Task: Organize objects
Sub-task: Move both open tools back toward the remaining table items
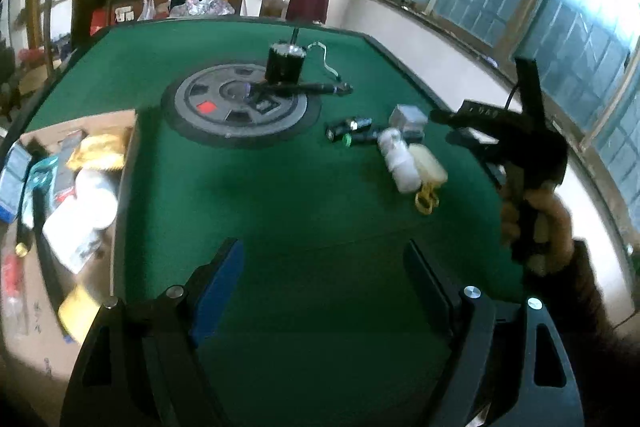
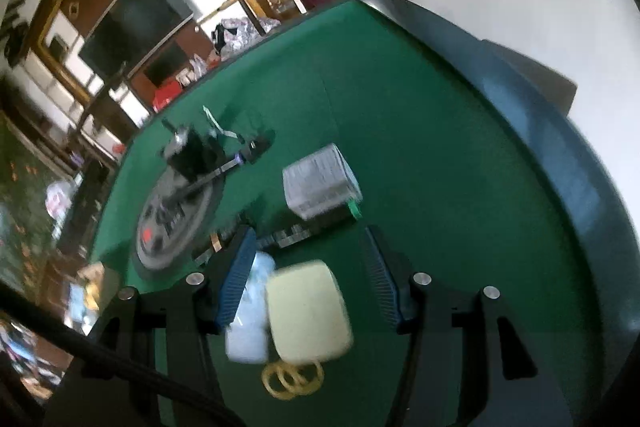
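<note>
On the green table (image 1: pixel 280 195) lies a cluster: a pale yellow case (image 1: pixel 430 163) (image 2: pixel 306 311) with yellow rings (image 1: pixel 426 201) (image 2: pixel 292 379), a white bottle (image 1: pixel 398 159) (image 2: pixel 250 323), a clear plastic box (image 1: pixel 408 119) (image 2: pixel 320 183) and dark green-capped batteries (image 1: pixel 352 131). My left gripper (image 1: pixel 324 279) is open and empty over bare felt, well short of the cluster. My right gripper (image 2: pixel 312 267) is open, hovering over the yellow case and white bottle; it shows in the left wrist view (image 1: pixel 472 127), held in a hand.
A round grey centre panel (image 1: pixel 240 107) holds a black cylinder (image 1: pixel 286 61) and a dark rod (image 1: pixel 304 89). A cardboard box (image 1: pixel 72 187) of assorted items stands off the table's left edge. Chairs and windows lie behind.
</note>
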The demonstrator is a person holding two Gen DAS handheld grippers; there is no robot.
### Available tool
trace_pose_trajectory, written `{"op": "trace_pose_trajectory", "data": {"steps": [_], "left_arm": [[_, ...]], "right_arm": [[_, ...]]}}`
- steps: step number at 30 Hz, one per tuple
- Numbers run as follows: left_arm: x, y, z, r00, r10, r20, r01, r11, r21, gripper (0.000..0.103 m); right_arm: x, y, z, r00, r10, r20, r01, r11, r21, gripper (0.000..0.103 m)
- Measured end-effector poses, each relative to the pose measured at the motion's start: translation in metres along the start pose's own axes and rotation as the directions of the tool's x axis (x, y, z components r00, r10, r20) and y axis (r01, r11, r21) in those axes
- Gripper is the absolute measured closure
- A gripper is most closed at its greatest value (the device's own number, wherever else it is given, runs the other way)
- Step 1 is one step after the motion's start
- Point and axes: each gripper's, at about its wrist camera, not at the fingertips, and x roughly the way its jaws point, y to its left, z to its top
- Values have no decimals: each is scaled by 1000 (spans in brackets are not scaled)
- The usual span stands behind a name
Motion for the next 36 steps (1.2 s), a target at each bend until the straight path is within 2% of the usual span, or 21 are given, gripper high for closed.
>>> {"op": "trace_pose_trajectory", "data": {"steps": [3, 7, 9, 11, 14, 16, 19, 23, 25, 29, 36], "left_arm": [[13, -5, 24, 999, 23, 34, -24, 999, 24, 26], [55, -25, 63, 992, 103, 71, -113, 981, 159, 27], [79, -29, 80, 994, 94, 52, -102, 979, 175, 28], [111, -34, 96, 996, 85, 26, -88, 978, 191, 33], [145, -37, 108, 996, 83, -22, -76, 973, 217, 45], [166, -40, 113, 994, 92, -62, -74, 968, 241, 59], [186, -42, 113, 990, 93, -107, -61, 961, 270, 68], [186, -49, 109, 992, 59, -115, -21, 951, 307, 69], [189, -54, 105, 989, 72, -132, -23, 940, 340, 75], [194, -62, 95, 986, 96, -139, -34, 918, 394, 75], [198, -71, 93, 985, 120, -122, -68, 927, 368, 75]], "right_arm": [[6, -1, 4, 999, 20, 32, -20, 1000, 17, 49], [8, -10, -1, 999, -14, 46, 14, 1000, 3, 49], [5, -18, -1, 999, -21, 47, 19, 999, 31, 49], [0, -24, 1, 998, -10, 62, 6, 998, 57, 49], [-1, -26, 4, 997, -15, 70, 11, 998, 60, 48], [2, -26, 5, 999, -1, 53, -2, 998, 65, 47], [8, -25, 5, 1000, 19, 23, -21, 997, 71, 47], [12, -23, 3, 1000, 29, -1, -29, 998, 63, 47], [14, -22, 2, 999, 34, -13, -33, 997, 64, 47], [16, -23, 0, 999, 41, -28, -39, 996, 76, 47], [17, -25, -1, 999, 43, -30, -41, 995, 88, 47]]}}
